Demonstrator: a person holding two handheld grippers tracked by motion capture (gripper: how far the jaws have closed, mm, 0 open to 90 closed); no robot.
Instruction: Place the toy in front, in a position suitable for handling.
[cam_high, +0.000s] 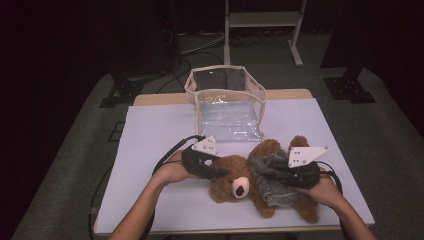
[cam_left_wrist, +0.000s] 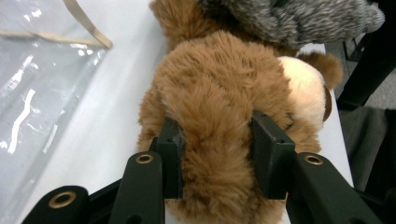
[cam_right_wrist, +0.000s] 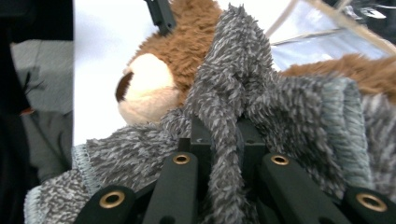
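Left gripper (cam_high: 216, 172) clamped on the back of a brown teddy bear's (cam_high: 235, 182) head, fur bulging between the black jaws in the left gripper view (cam_left_wrist: 217, 154); right gripper (cam_high: 280, 176) pinched tight on a fold of the grey fuzzy sweater (cam_right_wrist: 233, 116) worn by the bear, the knit bunched up between its jaws (cam_right_wrist: 224, 140). Bear lying on its back on a white table top (cam_high: 150, 150), head toward the person's left, cream muzzle (cam_high: 240, 188) facing up, legs out to the right. Just behind the bear, a clear plastic bag (cam_high: 227, 107) with beige trim standing open, its front wall near the bear's ear but apart from it. Some pale curly lettering on the bag's front panel, too small to read. Forearms entering from the bottom edge, a hand behind each gripper, black cables trailing across the table. Beyond the table, grey carpet, dark stands and the legs of a white frame (cam_high: 262, 30). Nothing lying between the bear and the bag's mouth.
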